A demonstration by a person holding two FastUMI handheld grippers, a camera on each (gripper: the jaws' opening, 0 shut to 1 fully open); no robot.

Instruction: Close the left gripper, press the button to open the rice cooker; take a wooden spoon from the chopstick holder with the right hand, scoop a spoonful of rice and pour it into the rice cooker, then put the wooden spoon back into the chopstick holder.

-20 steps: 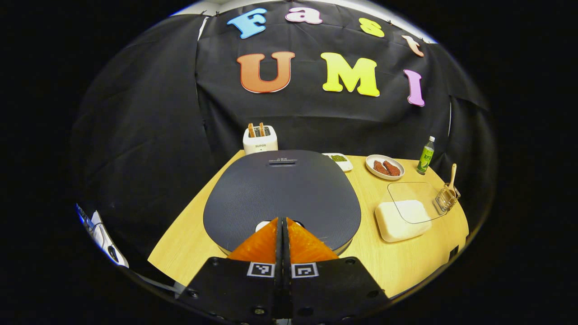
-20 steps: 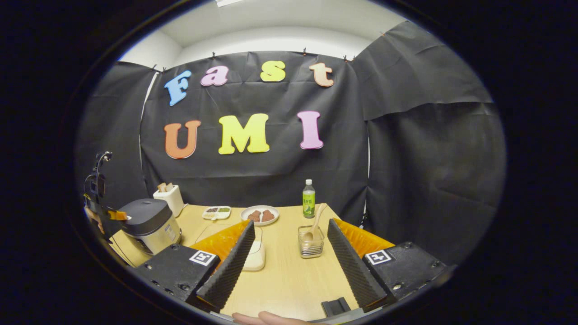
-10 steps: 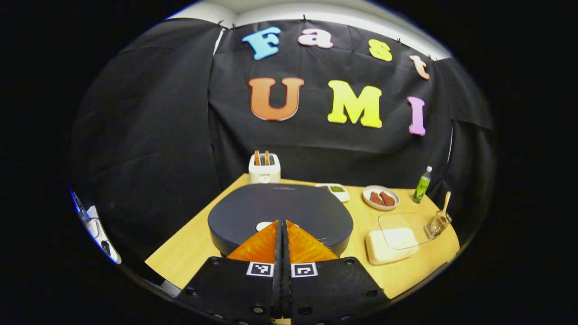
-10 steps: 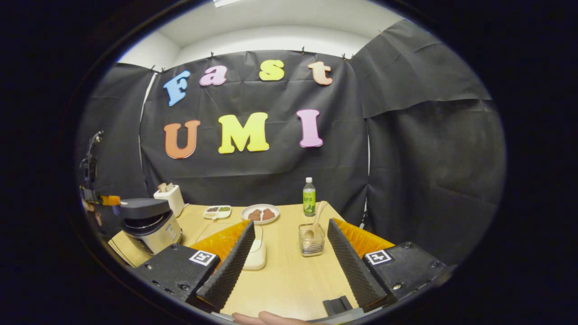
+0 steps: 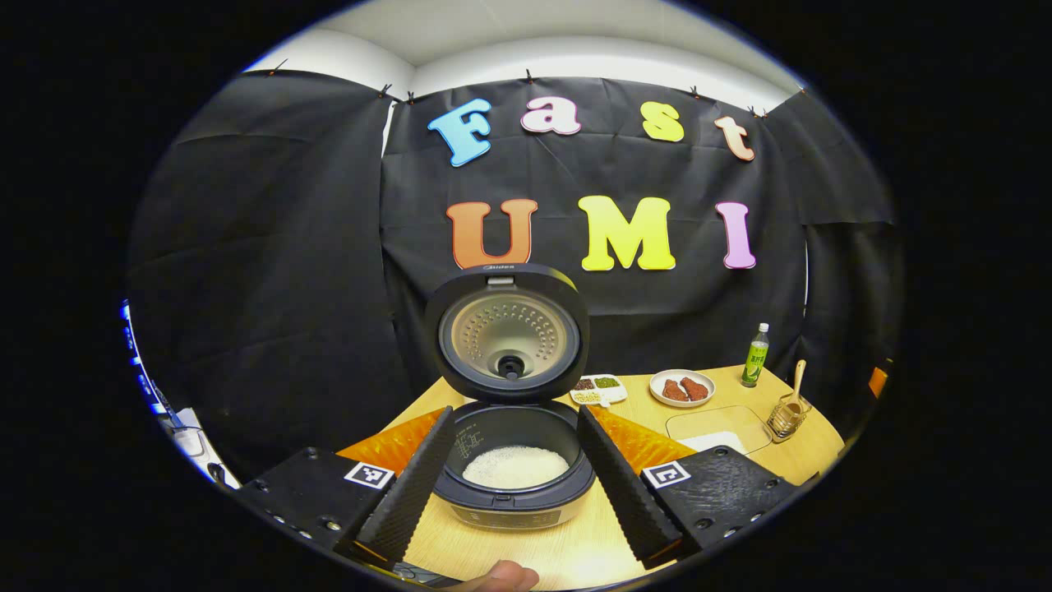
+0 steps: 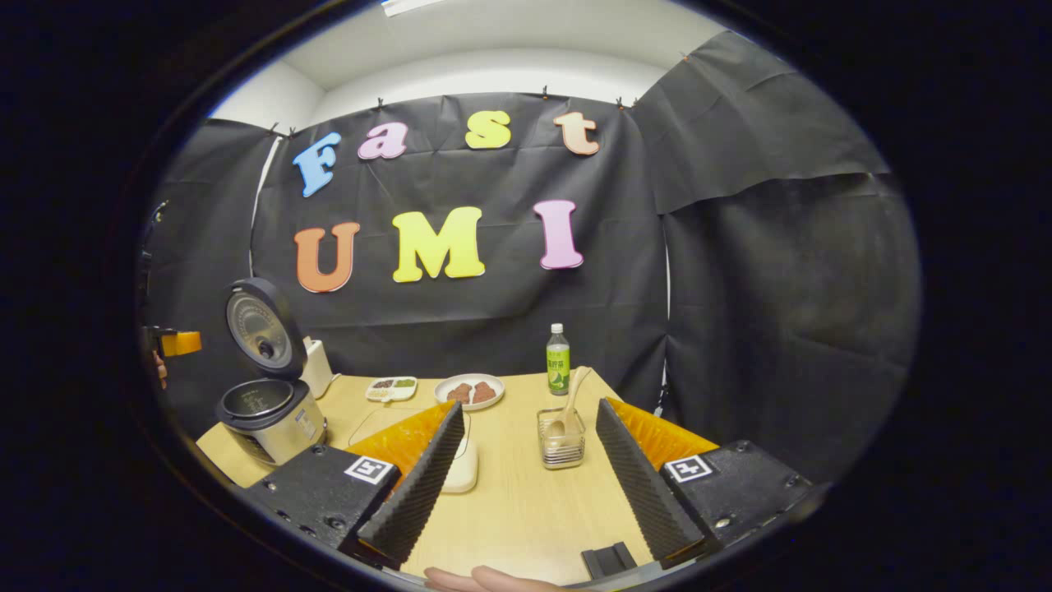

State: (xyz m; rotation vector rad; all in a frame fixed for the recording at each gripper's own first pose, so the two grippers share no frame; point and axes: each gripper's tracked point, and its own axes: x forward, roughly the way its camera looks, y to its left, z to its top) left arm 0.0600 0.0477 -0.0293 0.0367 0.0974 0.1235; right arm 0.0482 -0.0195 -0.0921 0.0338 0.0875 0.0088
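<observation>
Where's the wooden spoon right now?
The wooden spoon stands in the chopstick holder, straight ahead between the open right gripper's fingers in the right gripper view, just in front of the green bottle.

Rice cooker [image 5: 511, 460] open, lid [image 5: 507, 330] upright.

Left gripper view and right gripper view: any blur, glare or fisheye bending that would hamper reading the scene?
Left gripper view: sharp, evenly lit; the rice cooker and its raised lid read clearly, with mild shine on the lid's inner plate. Right gripper view: also sharp; the table edge bows from fisheye distortion, the wooden spoon is small but distinct.
</observation>
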